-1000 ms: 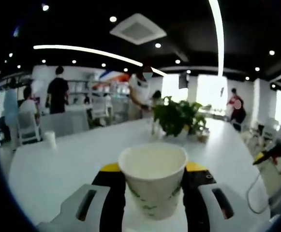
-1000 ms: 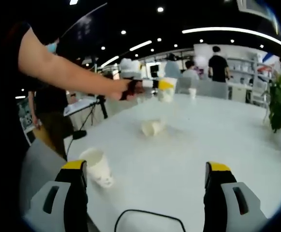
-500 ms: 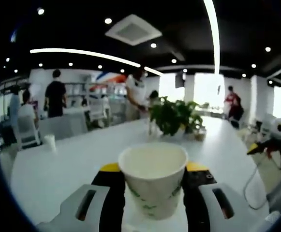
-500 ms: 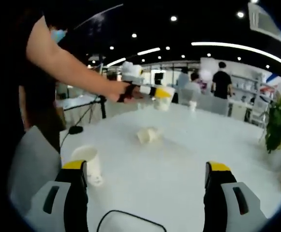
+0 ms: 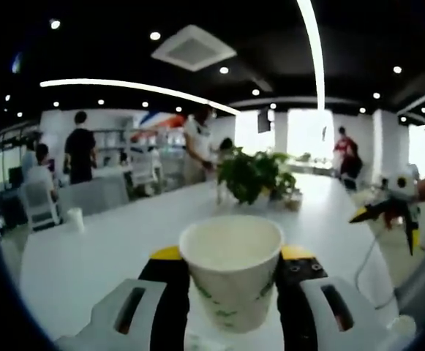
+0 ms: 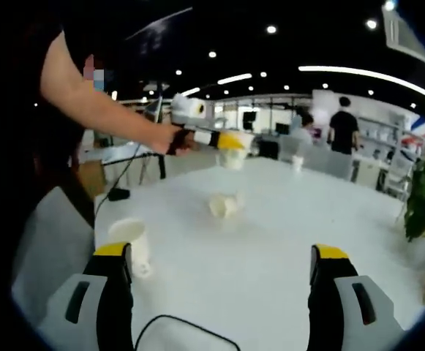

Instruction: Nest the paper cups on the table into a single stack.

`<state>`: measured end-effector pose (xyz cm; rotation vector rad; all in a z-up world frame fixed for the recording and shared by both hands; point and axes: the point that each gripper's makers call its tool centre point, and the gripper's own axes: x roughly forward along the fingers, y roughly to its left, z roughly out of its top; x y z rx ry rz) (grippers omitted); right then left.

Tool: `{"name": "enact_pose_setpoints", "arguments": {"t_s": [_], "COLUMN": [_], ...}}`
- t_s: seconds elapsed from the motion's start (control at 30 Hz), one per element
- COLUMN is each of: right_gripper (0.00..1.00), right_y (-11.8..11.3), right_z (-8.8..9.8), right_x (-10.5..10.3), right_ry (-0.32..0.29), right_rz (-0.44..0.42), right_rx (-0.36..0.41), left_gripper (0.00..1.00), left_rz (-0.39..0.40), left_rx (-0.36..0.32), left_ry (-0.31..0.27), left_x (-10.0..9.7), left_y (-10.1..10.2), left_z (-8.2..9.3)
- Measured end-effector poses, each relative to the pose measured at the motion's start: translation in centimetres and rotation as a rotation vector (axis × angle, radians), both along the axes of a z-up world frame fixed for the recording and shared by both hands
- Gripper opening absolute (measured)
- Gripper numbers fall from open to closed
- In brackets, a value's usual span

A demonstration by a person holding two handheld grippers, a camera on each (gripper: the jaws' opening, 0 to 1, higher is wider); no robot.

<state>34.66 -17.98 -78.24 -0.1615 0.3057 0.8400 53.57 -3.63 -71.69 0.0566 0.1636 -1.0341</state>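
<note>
**One cup pinched and lifted, three left on the white surface**

In the left gripper view, a paper cup [image 5: 231, 276] is pinched upright between the two jaws of the left hand-held gripper [image 5: 231, 272], mouth open upward. A green print is seen on its wall, too blurred to be read. The same cup [image 6: 233, 151] is seen in the right gripper view, held out level above the far part of the surface [image 6: 271, 241] by an outstretched arm [image 6: 99, 110] that comes in from the left.

The right hand-held gripper [image 6: 224, 274] is held low over the near edge of the surface, its jaws spread wide with nothing between them. It is also seen in the left gripper view [image 5: 388, 213], raised beside the right edge.

An upright cup [image 6: 129, 243] is stood near the left edge. A tipped cup [image 6: 224, 205] is laid on its side around the middle. A small far cup [image 6: 297, 163] is stood toward the far edge. A potted plant [image 5: 252, 175] is set at the far end.
</note>
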Motion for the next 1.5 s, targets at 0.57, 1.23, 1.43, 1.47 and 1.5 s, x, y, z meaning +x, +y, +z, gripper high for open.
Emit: {"name": "enact_pose_setpoints", "arguments": {"t_s": [0.57,1.23,1.43,1.47,1.5], "right_gripper": [1.00,1.00,1.00,1.00,1.00], "right_y": [0.4,0.8,0.7,0.6,0.6], "right_z": [-0.1,1.9,1.8,1.8,1.8], "right_x": [-1.3,-1.9,-2.2,-2.2,-2.1], "right_ry": [0.013,0.008,0.009,0.008,0.009], "right_rz": [0.009,0.001,0.001,0.000,0.000], "right_rx": [0.000,0.030,0.025,0.025,0.026], "left_gripper": [0.43,0.44,0.44,0.44,0.44], "left_rz": [-0.006,-0.025,-0.032,-0.029,-0.030], "left_rx": [-0.027,-0.052,-0.053,-0.048,-0.050], "left_ry": [-0.015,-0.012,-0.016,-0.020,-0.022], "left_x": [-3.5,-6.9,-7.8,-7.8,-7.9], "left_y": [0.3,-0.2,-0.1,-0.1,-0.1], "left_z": [1.5,2.6,2.8,2.8,2.9]}}
